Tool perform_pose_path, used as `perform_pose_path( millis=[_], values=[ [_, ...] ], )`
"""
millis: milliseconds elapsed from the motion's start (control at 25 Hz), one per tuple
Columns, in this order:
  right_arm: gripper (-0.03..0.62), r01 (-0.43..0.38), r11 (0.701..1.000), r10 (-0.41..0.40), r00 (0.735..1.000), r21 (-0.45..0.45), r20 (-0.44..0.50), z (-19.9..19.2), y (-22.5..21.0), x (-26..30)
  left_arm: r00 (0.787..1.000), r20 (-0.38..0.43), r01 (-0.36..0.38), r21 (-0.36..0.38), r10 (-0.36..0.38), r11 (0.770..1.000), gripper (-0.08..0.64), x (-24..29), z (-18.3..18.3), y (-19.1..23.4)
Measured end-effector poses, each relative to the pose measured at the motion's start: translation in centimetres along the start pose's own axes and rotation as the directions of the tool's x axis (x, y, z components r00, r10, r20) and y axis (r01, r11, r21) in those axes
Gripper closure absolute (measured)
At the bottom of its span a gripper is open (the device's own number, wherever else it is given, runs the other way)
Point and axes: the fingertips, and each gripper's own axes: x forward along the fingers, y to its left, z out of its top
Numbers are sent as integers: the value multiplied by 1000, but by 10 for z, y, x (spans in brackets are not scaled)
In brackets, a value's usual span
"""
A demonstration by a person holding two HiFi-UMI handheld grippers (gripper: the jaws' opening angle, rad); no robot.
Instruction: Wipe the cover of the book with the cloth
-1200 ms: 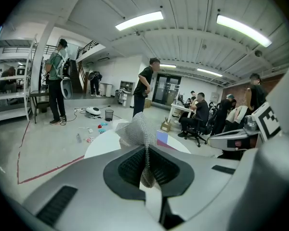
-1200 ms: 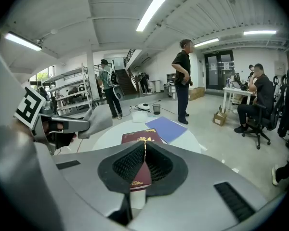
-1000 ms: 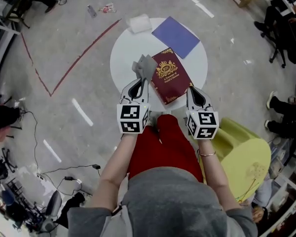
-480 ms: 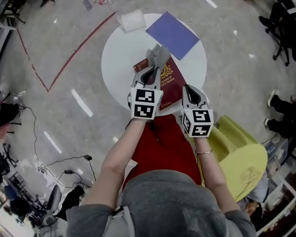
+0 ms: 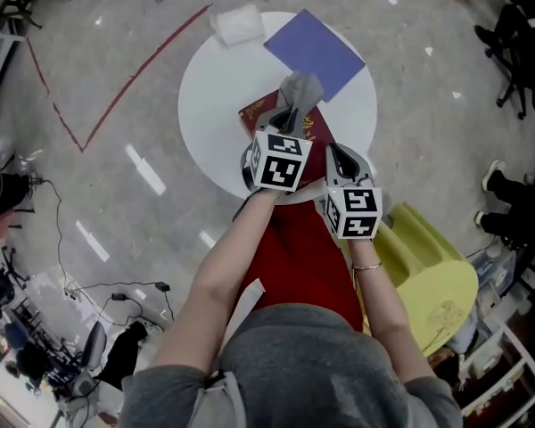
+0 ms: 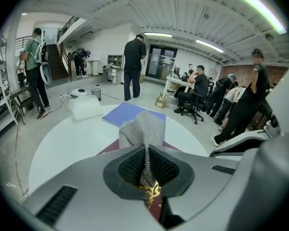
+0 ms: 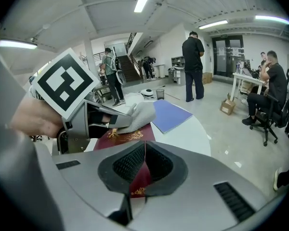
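Two grippers, both engaged. Left gripper (image 5: 291, 119): jaws closed on the grey cloth (image 5: 301, 87), which sticks out ahead of them and rests on the far part of the maroon book (image 5: 255, 114); right gripper (image 5: 336, 157): jaws clamped on the book's near edge, steadying it; book flat on the round white bench (image 5: 209, 96), toward its near rim; blue sheet (image 5: 314, 50) and white pouch (image 5: 236, 23) beyond, apart from the work. Step in hand, by judgement: a wiping stroke over the cover, cloth at the far end. Next move calls for drawing the cloth back across the gilt crest under light pressure; right grip firm, lest the book slide.
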Motion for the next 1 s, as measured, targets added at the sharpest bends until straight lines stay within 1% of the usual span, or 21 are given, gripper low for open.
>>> perform_pose_path(
  millis=[160,360,760,1000],
  values=[
    [563,-16,999,15,1000,-34,-25,-5,6,7,999,-20,-31,-17,31,999,535,-9,-14,13],
    [563,-25,998,22,999,-63,-47,-13,14,13,997,-23,-73,-54,72,996,535,-26,-32,33],
    [563,-36,993,28,997,-110,-79,-23,35,20,988,-41,-152,-122,148,981,535,-56,-67,74],
    [563,-31,992,22,997,-123,-80,-31,38,14,982,-55,-189,-140,183,972,535,-76,-87,84]
  ],
)
